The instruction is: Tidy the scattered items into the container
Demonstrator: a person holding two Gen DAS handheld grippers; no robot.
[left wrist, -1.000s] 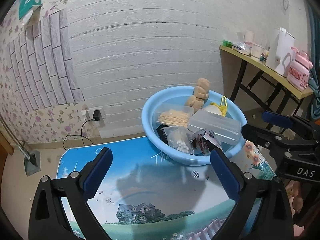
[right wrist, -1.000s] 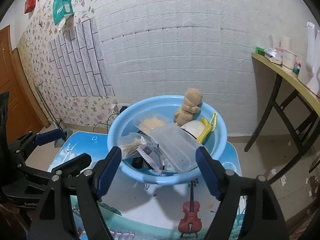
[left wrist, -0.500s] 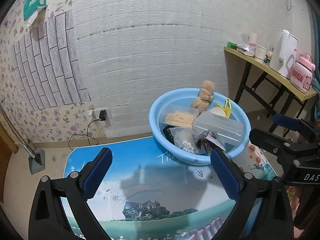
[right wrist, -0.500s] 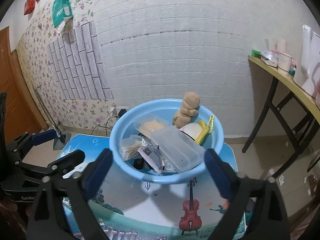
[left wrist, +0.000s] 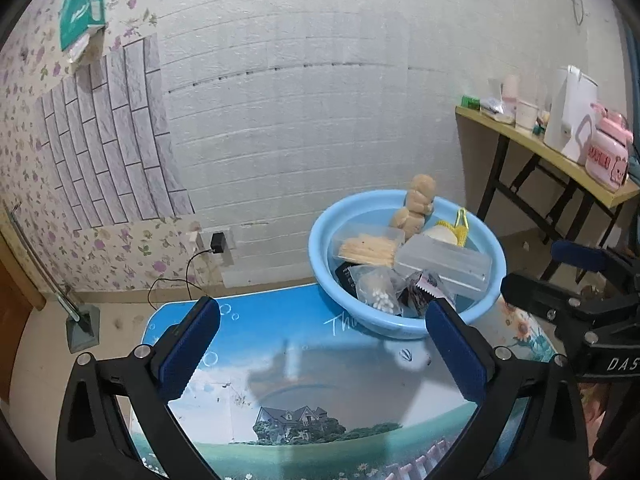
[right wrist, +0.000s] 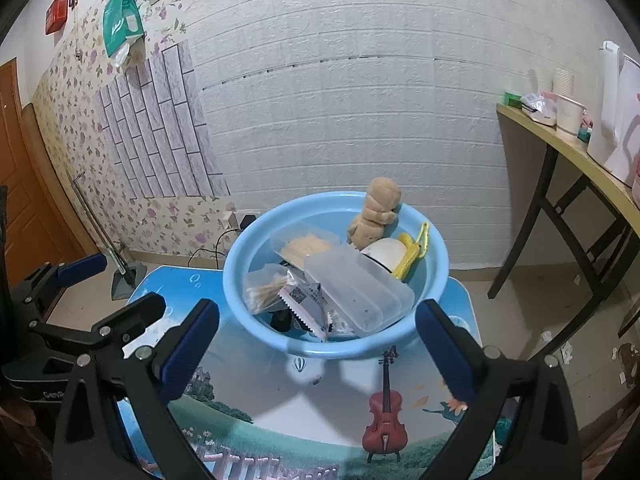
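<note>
Both tools have drawn back from the basin; the left tool is opening and the right tool gapes, both empty, and the lidded box perched high ahead could slide out.

1 blue basin; inside: 1 plush toy, 2 clear plastic boxes, 1 cotton-swab bag, 1 snack packet. 2 grippers.

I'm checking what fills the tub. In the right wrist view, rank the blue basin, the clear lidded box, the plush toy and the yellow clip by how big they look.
1. blue basin
2. clear lidded box
3. plush toy, though it sits farther back, so its gap to the box is unsure
4. yellow clip
</note>
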